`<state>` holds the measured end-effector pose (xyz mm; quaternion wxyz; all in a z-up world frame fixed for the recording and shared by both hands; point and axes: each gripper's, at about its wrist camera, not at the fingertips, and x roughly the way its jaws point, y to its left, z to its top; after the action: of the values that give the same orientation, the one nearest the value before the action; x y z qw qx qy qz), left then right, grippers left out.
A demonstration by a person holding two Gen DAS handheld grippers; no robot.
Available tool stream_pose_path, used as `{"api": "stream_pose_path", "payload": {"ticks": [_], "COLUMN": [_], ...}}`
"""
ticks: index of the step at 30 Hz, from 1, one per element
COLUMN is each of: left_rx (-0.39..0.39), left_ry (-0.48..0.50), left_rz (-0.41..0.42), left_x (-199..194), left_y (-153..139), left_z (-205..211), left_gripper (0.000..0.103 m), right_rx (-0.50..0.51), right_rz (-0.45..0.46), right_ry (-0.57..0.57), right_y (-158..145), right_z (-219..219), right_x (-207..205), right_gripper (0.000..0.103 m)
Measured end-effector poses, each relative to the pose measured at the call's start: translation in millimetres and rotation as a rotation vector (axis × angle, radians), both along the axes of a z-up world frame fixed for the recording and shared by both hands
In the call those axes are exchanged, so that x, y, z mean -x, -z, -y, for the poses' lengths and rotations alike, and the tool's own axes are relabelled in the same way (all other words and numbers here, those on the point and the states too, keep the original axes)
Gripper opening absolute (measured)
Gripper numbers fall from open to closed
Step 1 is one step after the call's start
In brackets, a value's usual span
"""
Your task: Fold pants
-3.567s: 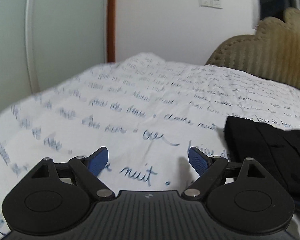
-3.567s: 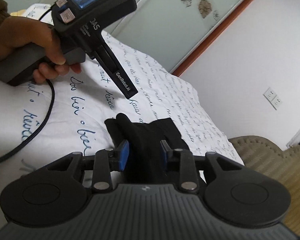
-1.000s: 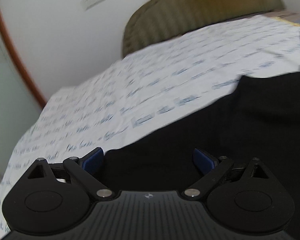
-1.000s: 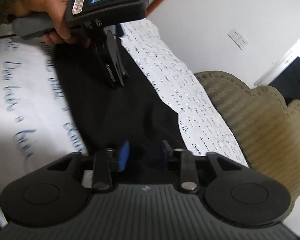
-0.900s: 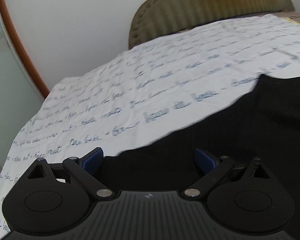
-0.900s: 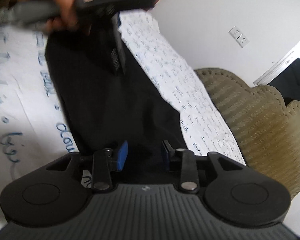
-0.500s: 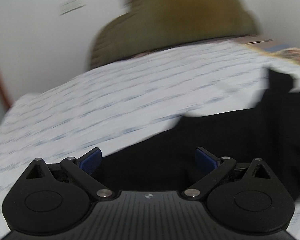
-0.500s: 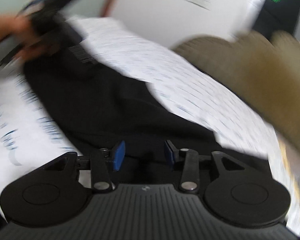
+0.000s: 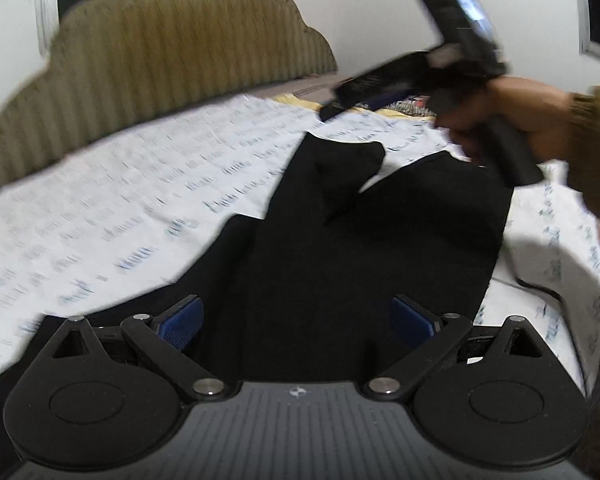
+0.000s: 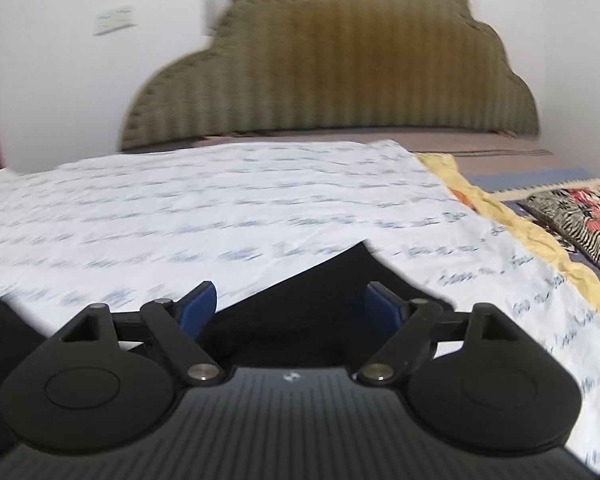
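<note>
Black pants point(image 9: 340, 240) lie spread, seemingly one leg tip folded back, both grippers' jaws released.

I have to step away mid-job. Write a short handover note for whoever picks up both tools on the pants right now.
Left tool: open, holding nothing, low over the waist end of the black pants.
Right tool: open, holding nothing, above a far corner of the pants; the left view shows it held above the leg ends.
Pants: spread lengthwise on the white script-printed sheet, both legs pointing toward the headboard; one leg end is rumpled.
Done: pants laid out flat.
Left: no fold is visible yet. Probably smooth the rumpled leg end, then fold leg over leg and fold up lengthwise.
</note>
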<state>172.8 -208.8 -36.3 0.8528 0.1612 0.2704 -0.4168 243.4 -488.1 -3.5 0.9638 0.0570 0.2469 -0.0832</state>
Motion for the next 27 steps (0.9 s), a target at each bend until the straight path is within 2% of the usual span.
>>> {"api": "stream_pose_path", "payload": {"ticks": [5,8,10,12,13,14,15,16,17,18,21,27], "left_rx": [0.101,0.137,0.137,0.120,0.110,0.102,0.096,0.094,0.097,0.103,0.111,0.088], "left_ry": [-0.051,-0.066,-0.066,-0.061,-0.059,-0.060,-0.061,-0.061,-0.060,-0.057,-0.052,-0.037], "left_rz": [-0.185,-0.243,-0.235,-0.207,-0.193,-0.181,-0.172,-0.168,-0.172,-0.180,-0.181,-0.090], "left_x": [-27.9,-39.0,-39.9,-38.3,-37.5,-37.4,-39.0,-40.1,-40.7,-41.3,-43.8,-29.9], "left_y": [11.8,15.5,16.0,16.6,16.9,17.7,18.4,18.6,18.1,17.7,18.3,10.7], "left_z": [-1.5,-4.3,-5.7,-4.5,-3.3,-2.6,-2.2,-1.9,-2.7,-3.4,0.0,4.1], "left_gripper": [0.098,0.093,0.085,0.062,0.056,0.045,0.033,0.028,0.019,0.011,0.008,0.007], "right_rx": [-0.080,-0.139,-0.188,-0.229,-0.234,-0.226,-0.214,-0.203,-0.187,-0.174,-0.145,-0.137], "right_rz": [-0.073,-0.098,-0.106,-0.120,-0.131,-0.142,-0.162,-0.181,-0.192,-0.188,-0.144,0.024], "right_ry": [0.080,0.117,0.126,0.121,0.117,0.118,0.114,0.108,0.111,0.108,0.096,0.112], "right_y": [21.7,36.6,44.5,52.6,57.1,60.3,64.0,67.1,68.8,68.0,55.5,8.7], "right_z": [53.4,76.2,87.3,93.6,95.7,94.6,93.7,92.6,91.1,89.4,86.1,90.6], "right_x": [-75.2,-108.4,-123.7,-136.8,-142.6,-146.4,-151.0,-154.5,-155.9,-154.5,-142.1,-92.0], "right_gripper": [0.069,0.063,0.063,0.063,0.063,0.055,0.037,0.028,0.015,0.009,0.007,0.007]}}
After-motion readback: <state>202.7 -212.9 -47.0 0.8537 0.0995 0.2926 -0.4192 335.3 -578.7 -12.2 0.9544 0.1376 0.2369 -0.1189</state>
